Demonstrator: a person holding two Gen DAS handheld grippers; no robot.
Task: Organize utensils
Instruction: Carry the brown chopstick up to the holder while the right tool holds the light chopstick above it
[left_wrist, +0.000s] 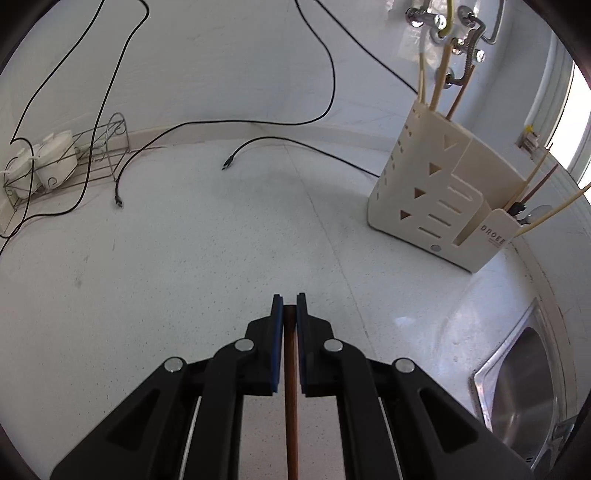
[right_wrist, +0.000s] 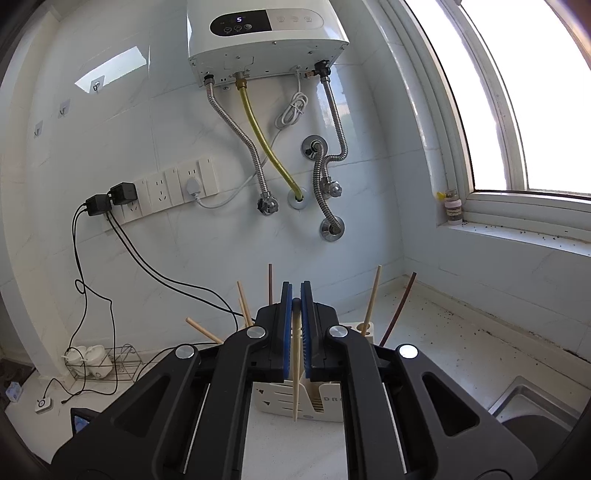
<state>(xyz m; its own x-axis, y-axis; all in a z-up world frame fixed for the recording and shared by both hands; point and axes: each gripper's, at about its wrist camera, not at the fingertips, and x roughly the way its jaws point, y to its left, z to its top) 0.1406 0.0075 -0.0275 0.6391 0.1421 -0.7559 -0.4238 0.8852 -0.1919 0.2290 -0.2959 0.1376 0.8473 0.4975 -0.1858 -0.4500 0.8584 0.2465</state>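
While both grippers point over the white countertop, we see the left gripper clamped on a dark brown chopstick running back between its blue pads. The right gripper is clamped on a pale chopstick hanging tip down in front of the cream utensil holder. The holder stands on the counter beside the steel sink, with several chopsticks already upright in its compartments. Black cables lie behind.
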